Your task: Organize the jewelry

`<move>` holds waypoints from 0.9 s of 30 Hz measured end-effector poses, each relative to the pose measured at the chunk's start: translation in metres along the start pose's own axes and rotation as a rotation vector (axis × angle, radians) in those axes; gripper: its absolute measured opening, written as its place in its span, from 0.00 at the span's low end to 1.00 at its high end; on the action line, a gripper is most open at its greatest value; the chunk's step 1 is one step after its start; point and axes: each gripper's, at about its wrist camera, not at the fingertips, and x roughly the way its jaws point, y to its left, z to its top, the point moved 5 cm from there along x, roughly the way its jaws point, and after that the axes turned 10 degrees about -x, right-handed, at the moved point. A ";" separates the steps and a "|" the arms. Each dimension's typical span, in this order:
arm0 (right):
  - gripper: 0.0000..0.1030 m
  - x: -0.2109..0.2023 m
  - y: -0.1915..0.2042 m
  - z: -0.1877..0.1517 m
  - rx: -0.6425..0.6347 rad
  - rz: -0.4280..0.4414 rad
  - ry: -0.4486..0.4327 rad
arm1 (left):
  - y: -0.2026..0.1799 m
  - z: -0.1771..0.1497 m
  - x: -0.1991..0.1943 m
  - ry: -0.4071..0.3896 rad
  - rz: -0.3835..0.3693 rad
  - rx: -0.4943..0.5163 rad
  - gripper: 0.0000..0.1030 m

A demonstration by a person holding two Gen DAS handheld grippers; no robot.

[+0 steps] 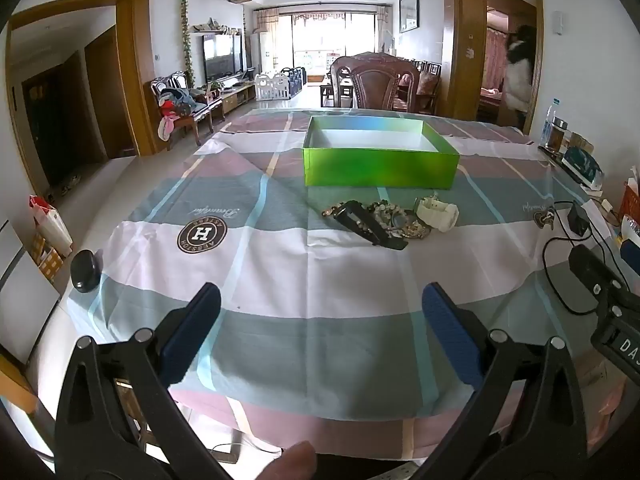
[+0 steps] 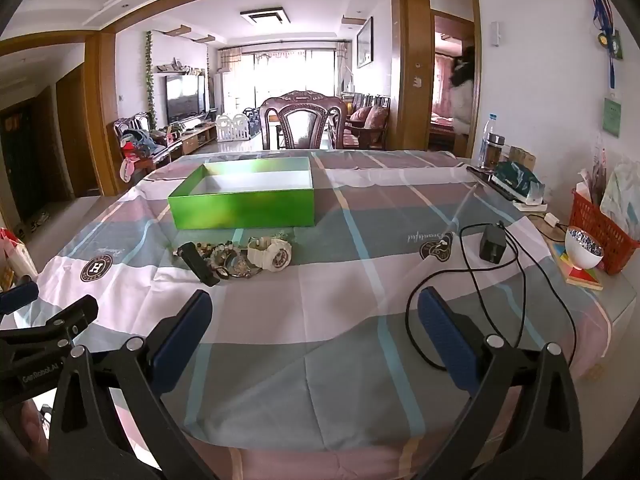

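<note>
The left gripper (image 1: 320, 320) hangs over the near part of the table, tilted down. Its two blue pads (image 1: 196, 328) stand wide apart, and only the cloth (image 1: 280, 272) shows between them. The right gripper (image 2: 316, 320) is the same: pads far apart, holding nothing, tilted down over the cloth.

The jewelry (image 1: 390, 222) lies in a small heap on the cloth. In the left view it sits at about 1 o'clock from the gripper, well ahead of the pads. In the right view the jewelry (image 2: 236, 258) sits at about 11 o'clock. The heap has a black strap (image 1: 370, 230) on its left side, beads (image 1: 386, 212) in the middle and a white watch (image 1: 438, 212) on its right side. These pieces touch each other.

The green box (image 1: 380, 164) stands just behind the heap, at 12 o'clock in the left view. It has no lid on it, and its white inside looks bare.

In the right view a black plug (image 2: 493, 246) with a long wire (image 2: 472, 280) lies on the cloth at 2 o'clock. A red basket (image 2: 600, 236) and a bowl (image 2: 583, 246) stand at the table's right edge, at 3 o'clock. In the left view a small black lump (image 1: 85, 276) rests at the table's left edge, at 9 o'clock. A chair (image 2: 304, 122) stands behind the table.
</note>
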 end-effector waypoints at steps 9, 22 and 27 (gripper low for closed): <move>0.97 0.002 0.000 -0.002 0.001 0.000 0.008 | -0.001 0.000 0.000 -0.003 0.000 0.003 0.97; 0.97 0.002 0.000 -0.002 0.005 0.004 0.010 | -0.003 0.002 -0.002 0.000 -0.001 0.002 0.97; 0.97 0.002 0.001 -0.003 0.004 0.004 0.012 | -0.005 -0.001 -0.002 -0.003 -0.006 0.005 0.97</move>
